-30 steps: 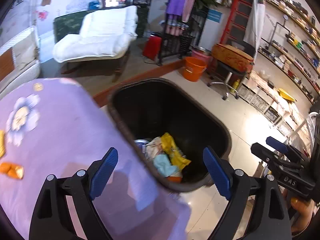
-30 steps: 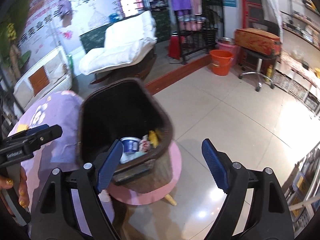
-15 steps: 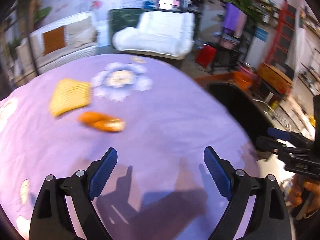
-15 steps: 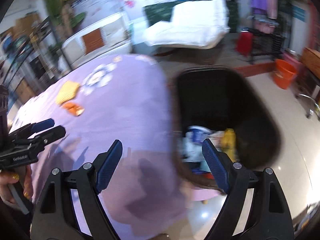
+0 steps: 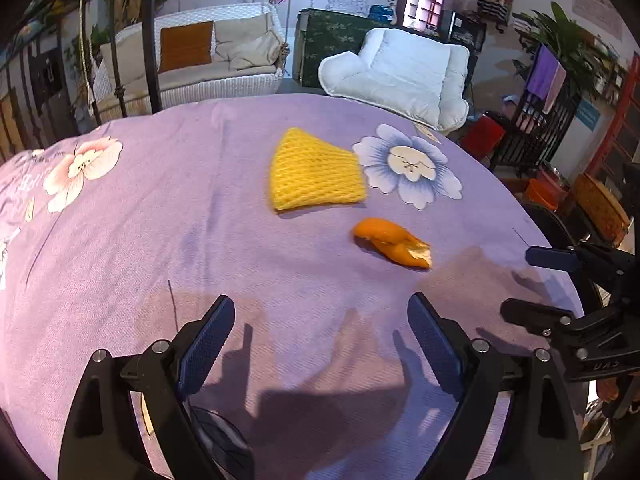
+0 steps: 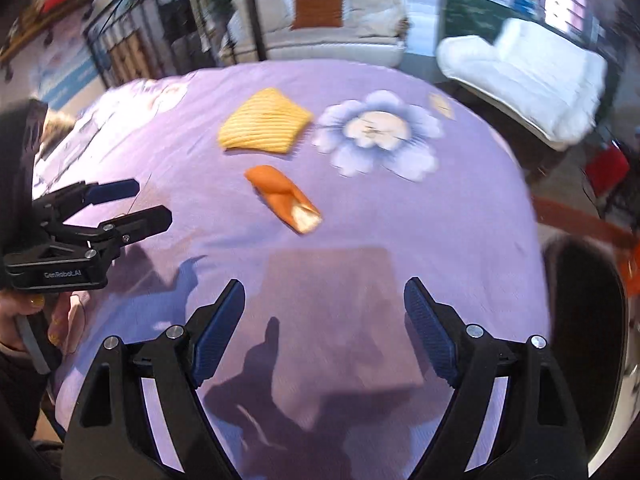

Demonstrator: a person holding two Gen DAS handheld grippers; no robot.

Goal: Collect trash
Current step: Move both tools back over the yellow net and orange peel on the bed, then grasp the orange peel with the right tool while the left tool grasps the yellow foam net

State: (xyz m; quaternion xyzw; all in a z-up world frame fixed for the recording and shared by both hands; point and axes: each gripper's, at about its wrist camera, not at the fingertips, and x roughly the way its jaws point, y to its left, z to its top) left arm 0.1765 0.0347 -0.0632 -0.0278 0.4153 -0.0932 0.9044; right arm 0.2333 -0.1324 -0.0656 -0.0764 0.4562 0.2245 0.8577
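2 pieces of trash remain on the tabletop [image 5: 120, 240]: a yellow foam net [image 5: 314, 172] and, just beside it, an orange peel [image 5: 394, 242]. Left gripper [image 5: 320, 336] and right gripper [image 6: 324, 320] hover short of them, jaws apart and empty. The bin [image 6: 580, 280] at the tabletop's edge awaits both.

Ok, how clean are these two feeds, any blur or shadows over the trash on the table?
Left wrist view: sharp; the yellow net and orange peel are crisp and lit, gripper shadows falling only on the near cloth. Right wrist view: motion-blurred, net and peel smeared, a dark shadow patch short of the peel. Both bend straight lines at the fisheye edges.
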